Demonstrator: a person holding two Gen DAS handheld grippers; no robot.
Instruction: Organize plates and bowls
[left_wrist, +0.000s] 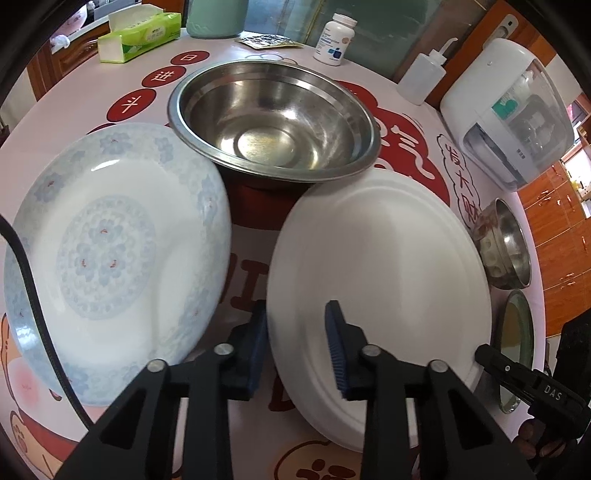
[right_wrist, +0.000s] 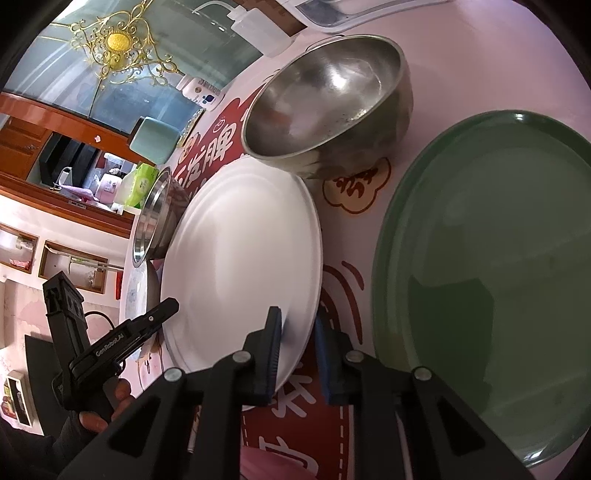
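Observation:
A plain white plate sits in the middle of the table, and both grippers grip it at opposite rims. My left gripper is shut on its left rim, one pad on top and one outside the edge. My right gripper is shut on the right rim of the white plate in the same way. A blue-patterned plate lies to the left, a large steel bowl behind, a small steel bowl and a green plate to the right.
Along the table's far edge stand a green tissue box, a white pill bottle, a squeeze bottle and a white appliance. A hand holds the left gripper's handle.

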